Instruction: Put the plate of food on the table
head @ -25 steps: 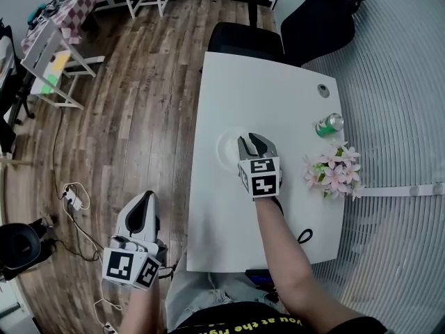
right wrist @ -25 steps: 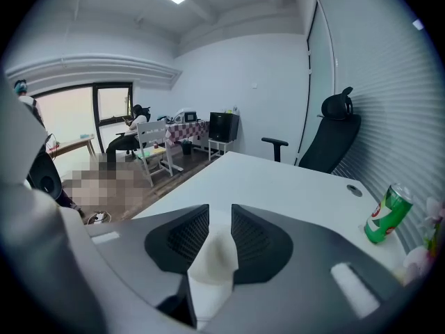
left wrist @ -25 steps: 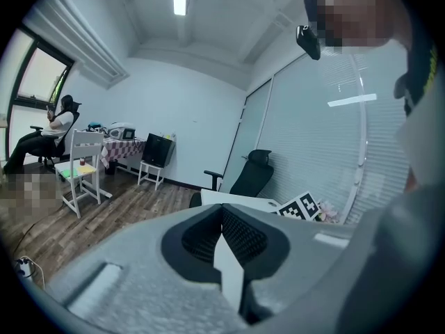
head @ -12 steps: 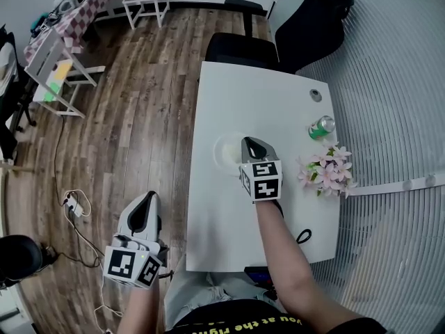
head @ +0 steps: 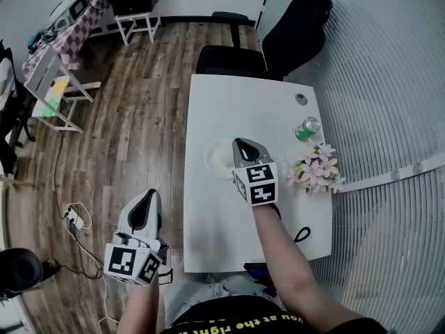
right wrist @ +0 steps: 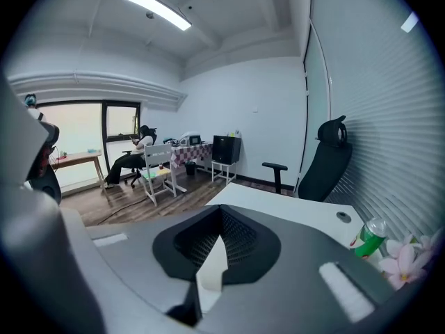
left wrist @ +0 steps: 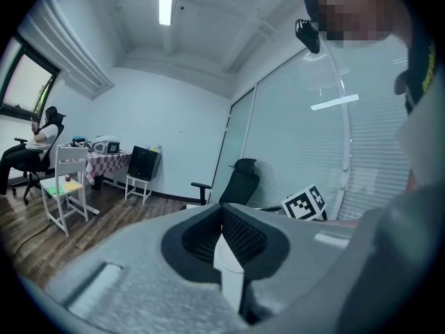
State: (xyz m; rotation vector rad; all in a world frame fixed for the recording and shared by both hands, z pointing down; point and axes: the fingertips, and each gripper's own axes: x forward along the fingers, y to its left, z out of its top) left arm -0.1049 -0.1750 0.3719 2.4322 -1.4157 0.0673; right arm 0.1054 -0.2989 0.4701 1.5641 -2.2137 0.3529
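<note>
Desk-side: the right gripper [head: 244,145] is hovering at the rim of the plate of food [head: 219,160], which is sitting on the white desk [head: 215,221]. Its fingers, apart a second ago, are now pressing together, empty. The left gripper [head: 147,197], fingers likewise together, is hanging over the floor [head: 125,117].

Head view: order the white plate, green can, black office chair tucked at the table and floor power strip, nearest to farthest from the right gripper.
1. White plate, left of the right gripper.
2. Green can, on the table to its right.
3. Black office chair, beyond the table's far end.
4. Power strip, far left on the floor.
</note>
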